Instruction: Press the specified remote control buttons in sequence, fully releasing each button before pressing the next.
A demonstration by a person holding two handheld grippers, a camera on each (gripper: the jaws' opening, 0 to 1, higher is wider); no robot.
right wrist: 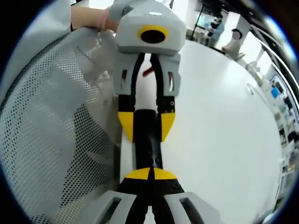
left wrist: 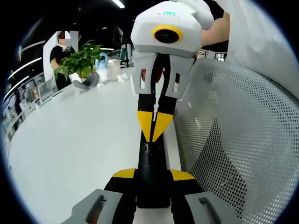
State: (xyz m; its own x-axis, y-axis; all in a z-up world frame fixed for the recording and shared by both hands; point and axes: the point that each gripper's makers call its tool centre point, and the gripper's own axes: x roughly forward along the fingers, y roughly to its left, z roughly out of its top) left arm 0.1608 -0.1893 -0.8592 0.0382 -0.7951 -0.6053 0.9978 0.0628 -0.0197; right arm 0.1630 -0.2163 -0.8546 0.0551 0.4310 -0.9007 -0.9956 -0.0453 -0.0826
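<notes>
left gripper [left wrist: 153, 179] jaws clamped on remote [left wrist: 152, 161], right gripper [right wrist: 150, 175] jaws closed, tips touching its far end, over white table [left wrist: 70, 140]

Open office: long white desk [left wrist: 70, 140], mesh chair [left wrist: 243, 140].

Bright, even overhead light glares off the white table [left wrist: 70, 140], and fisheye distortion bends the softer edges.

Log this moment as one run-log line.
left gripper: shut on remote | right gripper: jaws shut, tips on remote top | remote: held over white table
</notes>
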